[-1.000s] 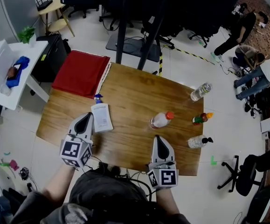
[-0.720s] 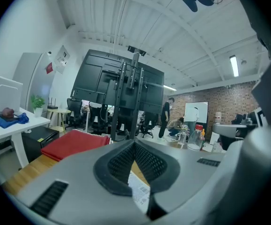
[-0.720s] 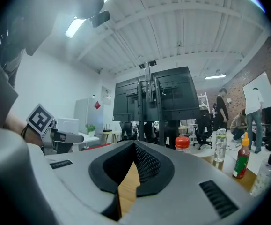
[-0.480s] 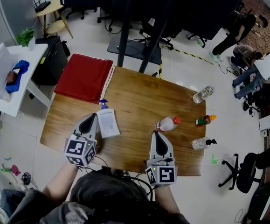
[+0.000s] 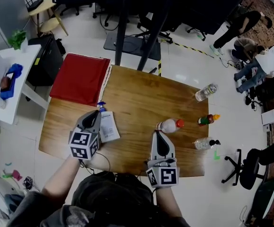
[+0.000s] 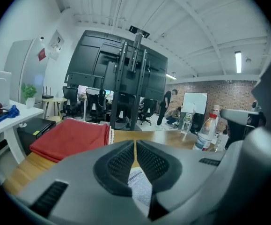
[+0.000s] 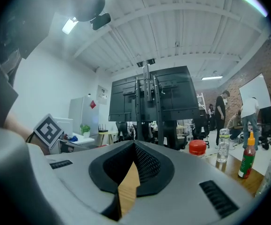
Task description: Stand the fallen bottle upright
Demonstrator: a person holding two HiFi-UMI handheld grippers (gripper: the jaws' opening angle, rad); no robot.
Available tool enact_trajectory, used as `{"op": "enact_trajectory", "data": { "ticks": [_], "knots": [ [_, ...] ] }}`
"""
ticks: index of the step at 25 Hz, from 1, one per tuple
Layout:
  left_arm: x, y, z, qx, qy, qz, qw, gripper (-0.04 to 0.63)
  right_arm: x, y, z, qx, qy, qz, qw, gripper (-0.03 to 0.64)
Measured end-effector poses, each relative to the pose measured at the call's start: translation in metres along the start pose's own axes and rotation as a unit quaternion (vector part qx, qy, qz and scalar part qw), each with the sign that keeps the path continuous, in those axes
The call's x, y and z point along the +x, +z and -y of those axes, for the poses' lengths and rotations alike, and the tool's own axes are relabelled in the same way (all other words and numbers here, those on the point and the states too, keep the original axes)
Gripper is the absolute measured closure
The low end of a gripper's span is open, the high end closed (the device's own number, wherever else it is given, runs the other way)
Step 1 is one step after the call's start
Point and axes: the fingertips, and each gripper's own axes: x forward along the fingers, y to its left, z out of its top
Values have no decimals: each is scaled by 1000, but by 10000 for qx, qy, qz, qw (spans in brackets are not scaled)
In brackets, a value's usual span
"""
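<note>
Spray bottle lies flat on the wooden table, just beside the left gripper, whose jaws have just been opening to a narrow slit that holds nothing. The right gripper has its jaws pressed together, empty, near a red-capped bottle, apparently upright. A red cloth drapes the far left corner.

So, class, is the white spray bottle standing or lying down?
Lying down: the spray bottle lies label-up, flat on the table.

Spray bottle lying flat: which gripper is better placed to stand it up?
Left. The left gripper, jaws just opening and empty, is beside the spray bottle; the right gripper is farther, by the red-capped bottle.
</note>
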Motion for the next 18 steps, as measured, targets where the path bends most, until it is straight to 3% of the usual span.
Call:
{"op": "enact_trajectory", "data": {
  "ticks": [3, 5, 13, 18],
  "knots": [
    [18, -9, -2, 54, 80, -245, 9997, 550, 10, -9, 4, 79, 133, -31, 9999, 617],
    [28, -15, -5, 10, 137, -396, 9991, 514, 18, -16, 4, 111, 290, -97, 9995, 617],
    [59, -34, -15, -127, 477, -894, 9948, 512, 62, -27, 17, 307, 669, -37, 9973, 617],
    [69, -37, -18, -159, 500, -1116, 9924, 492, 85, -31, 16, 289, 882, -20, 9957, 617]
  ]
}}
